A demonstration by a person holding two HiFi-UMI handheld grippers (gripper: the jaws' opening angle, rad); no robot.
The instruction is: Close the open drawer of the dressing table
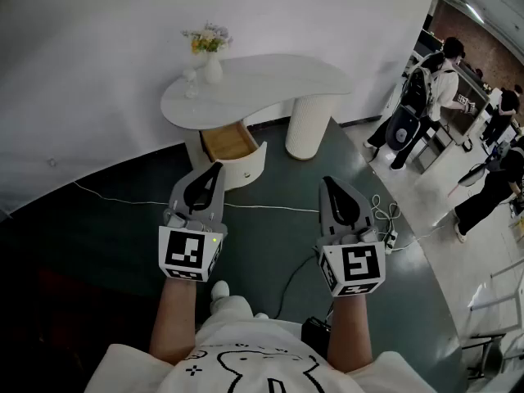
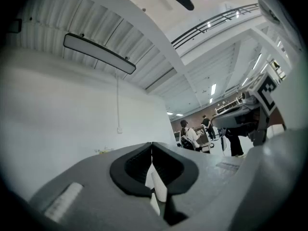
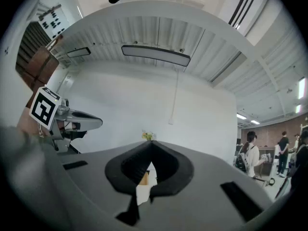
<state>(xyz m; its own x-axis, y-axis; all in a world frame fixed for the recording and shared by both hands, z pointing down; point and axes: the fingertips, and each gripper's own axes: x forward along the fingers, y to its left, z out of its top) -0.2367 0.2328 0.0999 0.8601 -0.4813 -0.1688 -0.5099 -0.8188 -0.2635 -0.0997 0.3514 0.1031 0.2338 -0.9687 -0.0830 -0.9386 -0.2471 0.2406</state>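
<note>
A white dressing table (image 1: 278,84) with a curved top stands against the wall ahead. Its drawer (image 1: 230,142) is pulled out under the left part, showing a bare wooden inside and a rounded white front (image 1: 250,164). My left gripper (image 1: 213,169) is held in the air short of the drawer, its jaws shut with nothing between them. My right gripper (image 1: 330,184) hangs level with it to the right, also shut and empty. A sliver of the drawer (image 3: 143,177) shows through the right gripper's jaws. In the left gripper view the left gripper (image 2: 152,146) is shut.
A white vase of flowers (image 1: 211,54) and a small glass (image 1: 191,83) stand on the tabletop's left end. Cables (image 1: 278,209) and a power strip (image 1: 388,237) lie on the dark floor. Several people (image 1: 430,88) stand at desks to the far right.
</note>
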